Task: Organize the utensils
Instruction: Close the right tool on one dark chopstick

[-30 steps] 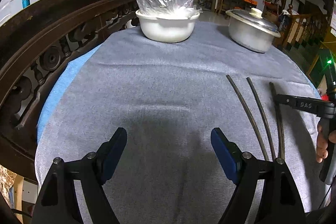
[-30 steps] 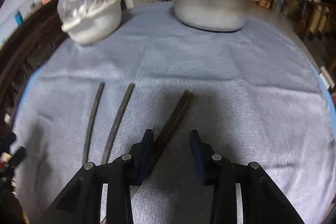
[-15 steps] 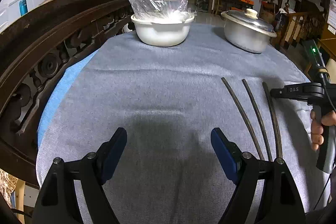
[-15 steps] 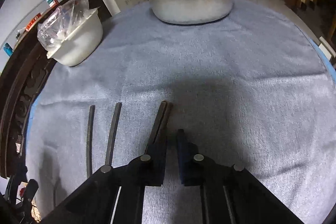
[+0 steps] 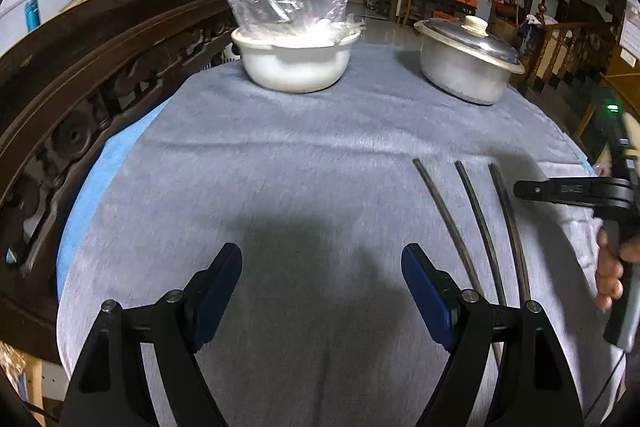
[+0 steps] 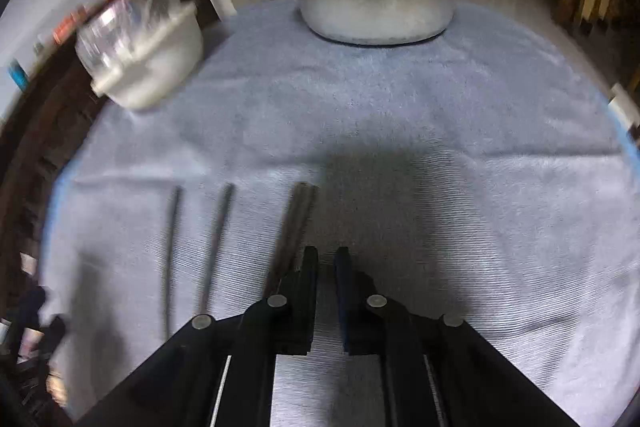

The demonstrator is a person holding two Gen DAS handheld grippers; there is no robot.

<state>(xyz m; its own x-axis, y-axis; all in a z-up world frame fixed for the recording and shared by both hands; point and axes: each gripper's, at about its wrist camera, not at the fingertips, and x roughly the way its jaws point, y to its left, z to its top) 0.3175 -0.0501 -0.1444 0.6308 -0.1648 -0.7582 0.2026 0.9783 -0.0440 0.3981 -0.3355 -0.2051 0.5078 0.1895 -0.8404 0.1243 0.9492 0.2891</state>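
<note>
While the wooden rail (image 5: pixel 100 67) curves along the cloth's (image 5: pixel 280 167) left edge, two vessels stand at the far side: a white bowl (image 5: pixel 294 67) under a plastic bag, then, to its right, a lidded metal pot (image 5: pixel 466 67). Nearer than the pot and right of the cloth's middle lie dark chopsticks, side by side and apart. The left wrist view shows three: one (image 5: pixel 444 211), a second (image 5: pixel 480 223), a third (image 5: pixel 510 223). Their near ends are cut off behind the left gripper (image 5: pixel 322 287), whose jaws stand wide with only cloth between them. Right of the chopsticks in that view, the right gripper (image 5: pixel 524 189) reaches in sideways with a hand (image 5: pixel 612 267) on its handle.

The right wrist view, blurred, shows what the other does not: the rightmost dark strip (image 6: pixel 298 223) looks like two chopsticks pressed together, making four. The right gripper (image 6: pixel 326 259) there has its jaws nearly together, gripping nothing; that strip runs just left of its left finger, its near end hidden beneath.
</note>
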